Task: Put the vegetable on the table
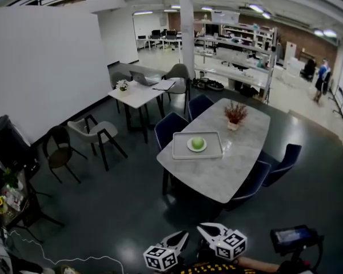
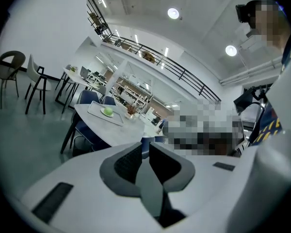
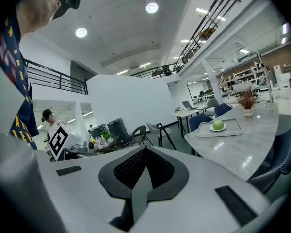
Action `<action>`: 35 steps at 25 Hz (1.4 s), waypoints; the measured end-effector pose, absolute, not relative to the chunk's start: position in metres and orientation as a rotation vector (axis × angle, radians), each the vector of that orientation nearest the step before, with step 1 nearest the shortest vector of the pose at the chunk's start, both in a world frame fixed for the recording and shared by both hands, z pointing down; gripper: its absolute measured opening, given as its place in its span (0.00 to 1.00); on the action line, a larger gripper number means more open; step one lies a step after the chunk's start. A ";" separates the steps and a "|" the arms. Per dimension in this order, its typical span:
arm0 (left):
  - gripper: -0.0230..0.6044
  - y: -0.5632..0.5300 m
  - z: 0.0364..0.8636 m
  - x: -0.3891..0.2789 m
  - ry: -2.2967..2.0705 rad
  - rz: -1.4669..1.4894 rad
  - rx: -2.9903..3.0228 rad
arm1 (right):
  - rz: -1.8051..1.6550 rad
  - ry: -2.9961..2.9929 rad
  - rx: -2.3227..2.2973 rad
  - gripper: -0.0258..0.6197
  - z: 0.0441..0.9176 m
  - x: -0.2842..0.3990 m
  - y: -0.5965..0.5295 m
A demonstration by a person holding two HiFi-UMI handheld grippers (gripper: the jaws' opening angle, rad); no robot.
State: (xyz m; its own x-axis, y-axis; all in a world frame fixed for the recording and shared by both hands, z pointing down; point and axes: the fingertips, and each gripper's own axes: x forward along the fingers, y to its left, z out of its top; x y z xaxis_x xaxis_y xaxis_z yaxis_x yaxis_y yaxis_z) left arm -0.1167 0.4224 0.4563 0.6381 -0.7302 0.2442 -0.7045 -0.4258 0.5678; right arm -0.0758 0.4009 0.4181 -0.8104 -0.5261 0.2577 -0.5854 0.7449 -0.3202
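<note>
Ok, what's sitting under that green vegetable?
A small plate, which rests inside a grey tray on the marble table. The plate's middle is covered by the vegetable.

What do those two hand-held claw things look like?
Both the left gripper and right gripper are white shells with dark ribbed pads, each carrying a cube of black-and-white square markers. The person's clothing is dark with yellow marks.

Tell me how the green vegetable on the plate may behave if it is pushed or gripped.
The green vegetable looks round, so it would probably roll if pushed sideways. It sits on a small plate inside a tray, whose raised rim may stop it. Its skin seems smooth, so jaws might slip on it.
</note>
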 end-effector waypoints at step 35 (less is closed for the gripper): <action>0.11 0.084 0.439 -0.037 -1.120 0.009 2.243 | 0.869 -2.804 1.242 0.05 0.429 0.058 0.062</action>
